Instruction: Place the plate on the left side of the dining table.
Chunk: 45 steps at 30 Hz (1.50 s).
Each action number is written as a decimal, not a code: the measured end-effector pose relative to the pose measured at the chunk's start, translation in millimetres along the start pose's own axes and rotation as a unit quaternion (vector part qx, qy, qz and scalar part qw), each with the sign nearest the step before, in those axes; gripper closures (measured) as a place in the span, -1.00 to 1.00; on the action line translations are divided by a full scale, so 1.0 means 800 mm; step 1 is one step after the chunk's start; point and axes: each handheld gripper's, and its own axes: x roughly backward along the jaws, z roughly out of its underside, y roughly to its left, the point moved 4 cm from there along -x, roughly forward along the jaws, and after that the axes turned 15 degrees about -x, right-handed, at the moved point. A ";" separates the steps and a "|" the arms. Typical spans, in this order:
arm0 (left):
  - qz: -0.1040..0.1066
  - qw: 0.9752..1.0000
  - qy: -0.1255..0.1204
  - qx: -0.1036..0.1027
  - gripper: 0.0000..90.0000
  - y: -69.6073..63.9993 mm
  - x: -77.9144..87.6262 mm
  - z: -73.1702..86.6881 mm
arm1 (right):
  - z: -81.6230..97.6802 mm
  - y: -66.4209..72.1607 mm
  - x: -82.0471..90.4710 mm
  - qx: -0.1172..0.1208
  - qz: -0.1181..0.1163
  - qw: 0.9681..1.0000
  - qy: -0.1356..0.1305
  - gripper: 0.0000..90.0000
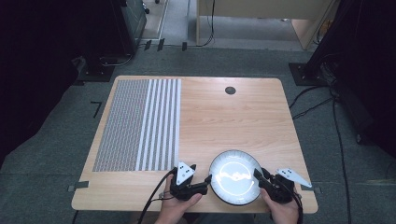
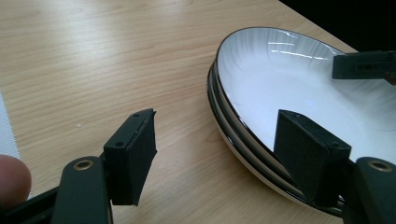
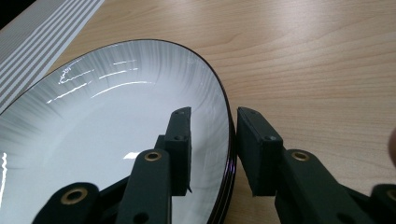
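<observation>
- Sitting at the near edge of the wooden table (image 1: 233,116), right of centre, a stack of white plates (image 1: 235,177) with dark rims lies between the two grippers; the left gripper view shows at least two rims nested one under the other.
- Round, the stack has no long axis, so what counts is which rim faces which gripper: its left rim faces the left gripper (image 1: 208,179), its right rim faces the right gripper (image 1: 256,173).
- The right gripper (image 3: 212,151) has its jaws at a narrow gap, one jaw over the inside of the top plate and the other outside the rim, so the right rim stands between them. Whether the pads already press on it I cannot tell; a thin sliver of gap seems to remain on the outer side.
- The left gripper (image 2: 215,154) stands wide: one jaw overlaps the plates' left rim on the inner side, the other hangs over bare table well clear of them to the left.
- Judging by this, the right side is the nearer to a hold, while the left must first shift towards the stack and narrow before it can take the opposite rim.
- A striped grey mat (image 1: 140,123) lies on the far left half of the table, apart from the plates.
- A small dark round cap (image 1: 230,90) is set in the table near the far edge.
</observation>
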 end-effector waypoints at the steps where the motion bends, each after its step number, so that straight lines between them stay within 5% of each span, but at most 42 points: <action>1: 0.004 1.000 0.003 -0.004 -0.32 -0.003 -0.001 0.001 | 0.000 0.000 0.000 -0.003 0.001 1.000 0.001 0.52; 7: 0.008 1.000 0.008 -0.006 -0.27 -0.008 -0.005 0.003 | -0.005 -0.002 0.006 -0.034 0.010 0.999 0.000 0.68; 11: 0.013 1.000 0.010 -0.005 -0.23 -0.009 -0.007 0.003 | -0.007 -0.001 0.011 -0.033 0.026 0.999 0.001 0.85; 20: 0.036 0.999 0.011 -0.008 -0.08 -0.019 -0.010 0.004 | -0.012 -0.006 0.014 -0.097 0.004 0.995 0.018 0.89; 27: 0.065 0.998 0.011 -0.015 0.09 -0.027 -0.012 0.004 | -0.012 -0.010 0.014 -0.123 -0.007 0.992 0.021 0.90; 38: 0.065 0.998 0.009 -0.017 0.12 -0.027 -0.011 0.004 | -0.013 -0.017 0.015 -0.158 -0.031 0.986 0.031 0.88; 45: 0.066 0.998 0.008 -0.017 0.14 -0.026 -0.011 0.004 | -0.013 -0.023 0.016 -0.187 -0.054 0.980 0.043 0.87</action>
